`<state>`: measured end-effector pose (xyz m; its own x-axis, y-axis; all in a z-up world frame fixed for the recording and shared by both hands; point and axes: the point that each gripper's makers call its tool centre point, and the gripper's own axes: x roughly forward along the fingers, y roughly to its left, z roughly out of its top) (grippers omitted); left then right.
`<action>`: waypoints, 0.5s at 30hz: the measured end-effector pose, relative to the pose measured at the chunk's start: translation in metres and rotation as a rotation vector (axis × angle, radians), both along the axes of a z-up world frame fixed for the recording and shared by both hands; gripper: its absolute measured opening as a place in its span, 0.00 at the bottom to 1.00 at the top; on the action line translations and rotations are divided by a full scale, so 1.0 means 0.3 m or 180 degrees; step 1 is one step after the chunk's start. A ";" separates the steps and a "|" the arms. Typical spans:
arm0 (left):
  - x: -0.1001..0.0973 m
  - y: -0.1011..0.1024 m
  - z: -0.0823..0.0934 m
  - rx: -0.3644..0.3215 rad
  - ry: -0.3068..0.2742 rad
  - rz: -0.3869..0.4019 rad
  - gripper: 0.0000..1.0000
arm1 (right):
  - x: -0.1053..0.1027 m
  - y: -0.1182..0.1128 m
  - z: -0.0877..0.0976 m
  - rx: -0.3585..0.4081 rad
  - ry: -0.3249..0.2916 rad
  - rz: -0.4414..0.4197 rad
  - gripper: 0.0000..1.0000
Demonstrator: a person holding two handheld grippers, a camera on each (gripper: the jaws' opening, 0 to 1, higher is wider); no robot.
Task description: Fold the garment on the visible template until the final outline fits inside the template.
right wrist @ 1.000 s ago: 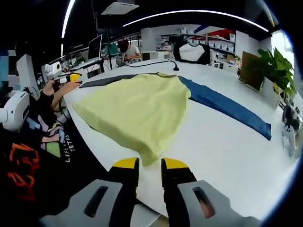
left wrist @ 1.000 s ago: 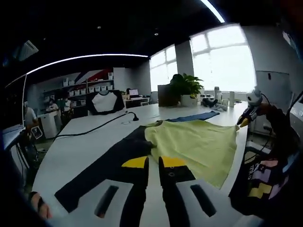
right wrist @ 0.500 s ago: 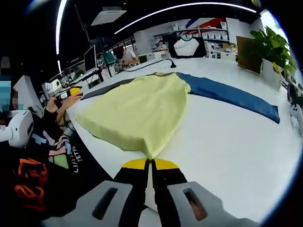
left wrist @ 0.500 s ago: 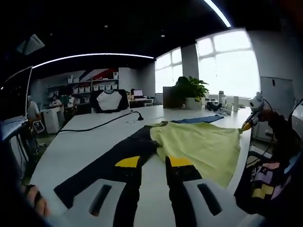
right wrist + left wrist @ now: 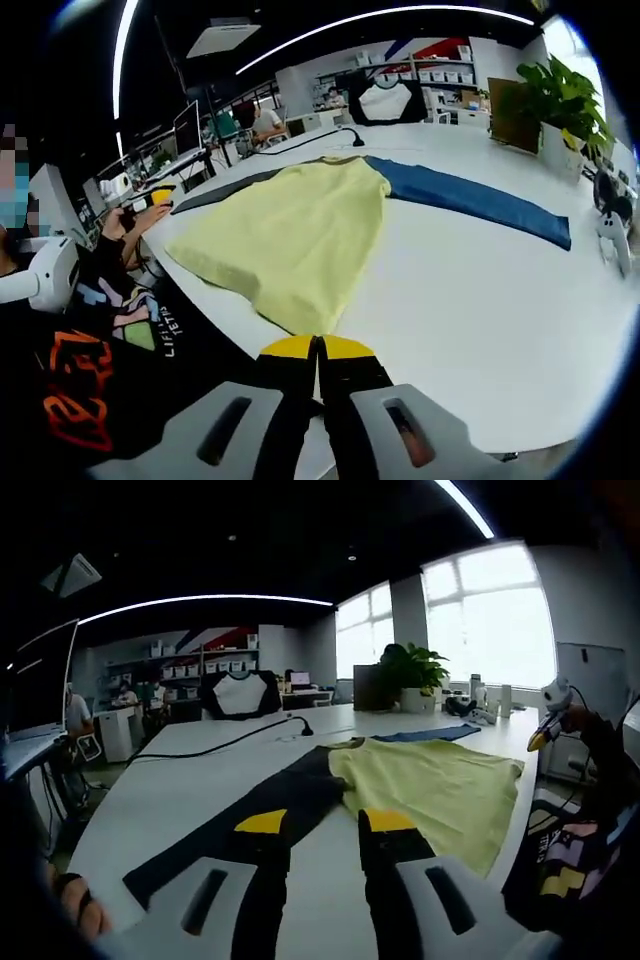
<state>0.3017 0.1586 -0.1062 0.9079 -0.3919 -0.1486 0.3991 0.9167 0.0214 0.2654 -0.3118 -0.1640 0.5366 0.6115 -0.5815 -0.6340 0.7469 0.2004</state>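
The garment lies flat on the white table (image 5: 480,290): a yellow body (image 5: 290,235), a black sleeve (image 5: 235,825) and a blue sleeve (image 5: 470,200). My right gripper (image 5: 318,347) is shut at the table's near edge, its yellow tips pinching the near hem corner (image 5: 300,318) of the yellow body. My left gripper (image 5: 323,825) stands open low over the table where the black sleeve meets the body, with nothing between its jaws. In the right gripper view it shows far left as a yellow tip (image 5: 160,193) by the end of the black sleeve (image 5: 225,188).
A black cable (image 5: 215,748) runs across the far table. A potted plant (image 5: 408,670) and small items stand at the far end. My dark printed clothes (image 5: 90,340) press against the table edge. People sit at desks behind (image 5: 268,118).
The right jaws went from open to shut on the yellow hem corner. The left jaws spread from nearly shut to wide open. Both views shifted slightly.
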 end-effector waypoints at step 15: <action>0.021 0.022 0.032 -0.0063 -0.0033 0.0077 0.33 | 0.031 -0.023 0.134 -0.0164 -0.0510 -0.0029 0.04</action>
<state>0.3079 0.1652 -0.0967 0.9186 -0.3727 -0.1317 0.3768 0.9263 0.0070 0.2747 -0.3186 -0.1239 0.6303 0.5780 -0.5184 -0.6480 0.7593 0.0587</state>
